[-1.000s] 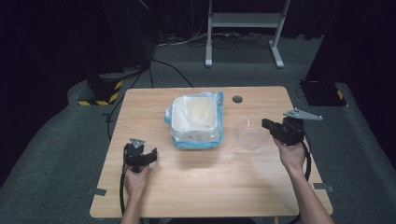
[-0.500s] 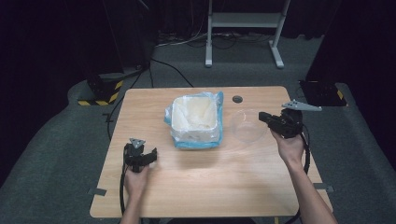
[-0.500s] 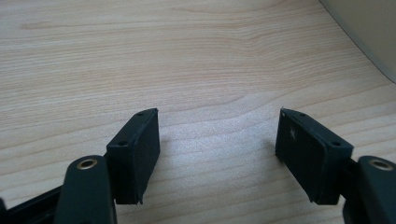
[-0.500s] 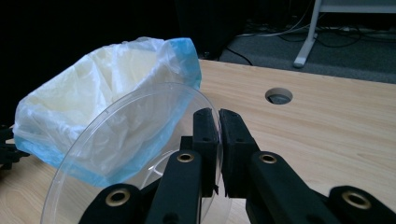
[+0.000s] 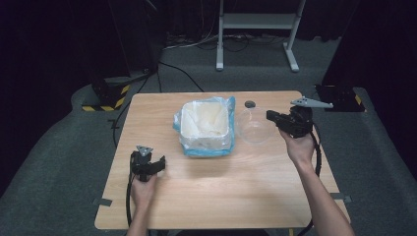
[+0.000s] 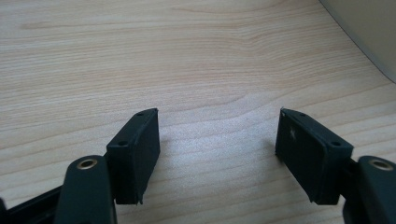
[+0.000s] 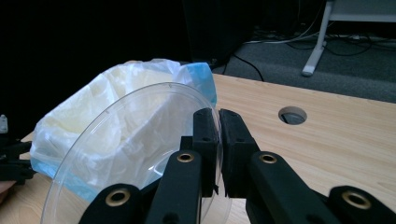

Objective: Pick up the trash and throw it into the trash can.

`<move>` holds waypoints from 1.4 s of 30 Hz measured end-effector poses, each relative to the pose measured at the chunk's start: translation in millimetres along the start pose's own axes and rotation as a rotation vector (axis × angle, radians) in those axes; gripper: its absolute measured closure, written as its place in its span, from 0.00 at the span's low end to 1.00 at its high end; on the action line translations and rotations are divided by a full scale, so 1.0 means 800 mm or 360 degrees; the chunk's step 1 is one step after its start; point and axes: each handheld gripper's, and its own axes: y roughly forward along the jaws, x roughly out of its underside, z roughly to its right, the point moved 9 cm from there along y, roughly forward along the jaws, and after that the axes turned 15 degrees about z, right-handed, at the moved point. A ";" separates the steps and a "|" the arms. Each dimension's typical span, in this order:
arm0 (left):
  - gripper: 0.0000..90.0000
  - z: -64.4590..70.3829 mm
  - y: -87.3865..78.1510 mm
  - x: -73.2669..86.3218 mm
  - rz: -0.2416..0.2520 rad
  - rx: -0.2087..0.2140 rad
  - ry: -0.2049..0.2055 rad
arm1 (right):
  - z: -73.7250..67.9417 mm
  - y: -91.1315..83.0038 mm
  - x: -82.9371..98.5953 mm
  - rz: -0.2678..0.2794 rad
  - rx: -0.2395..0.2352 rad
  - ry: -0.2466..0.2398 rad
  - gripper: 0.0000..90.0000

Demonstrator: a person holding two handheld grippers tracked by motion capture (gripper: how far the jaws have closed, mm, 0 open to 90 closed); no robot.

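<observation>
A clear plastic lid [image 5: 253, 125], round and see-through, is held off the table just right of the bin. My right gripper [image 5: 271, 116] is shut on its rim; in the right gripper view the lid [image 7: 126, 154] stands tilted on edge with both jaws clamped on it at my right gripper [image 7: 218, 126]. A blue bin lined with a white plastic bag [image 5: 205, 126] stands mid-table; the bag [image 7: 112, 116] shows behind the lid. My left gripper [image 5: 156, 164] rests low at the front left, open, with bare wood between its jaws [image 6: 217, 133].
The wooden table [image 5: 221, 196] has a round cable hole [image 5: 250, 103] behind the lid. A grey stand [image 5: 255, 29] and cables lie on the dark floor beyond. A black and yellow striped block [image 5: 105, 101] sits off the table's far left corner.
My right gripper has moved up and toward the bin, carrying the clear lid. The left gripper has stayed in place.
</observation>
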 end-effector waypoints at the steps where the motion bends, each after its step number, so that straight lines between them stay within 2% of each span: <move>1: 0.34 0.000 0.000 0.000 0.0000 -0.0001 0.0002 | -0.003 0.003 -0.004 0.0009 -0.0008 0.0006 0.95; 13: 0.34 0.000 0.000 0.000 -0.0001 -0.0001 0.0003 | -0.019 0.021 -0.022 0.0033 -0.0044 0.0026 0.95; 26: 0.34 0.000 0.000 0.000 -0.0001 -0.0001 0.0003 | -0.036 0.043 -0.032 0.0035 -0.0062 0.0002 0.95; 35: 0.34 0.000 0.000 0.000 0.0000 0.0000 0.0001 | -0.044 0.056 -0.035 0.0040 -0.0066 0.0016 0.95; 42: 0.34 0.000 0.000 0.000 -0.0001 0.0000 0.0002 | -0.047 0.069 -0.028 0.0016 -0.0062 0.0037 0.95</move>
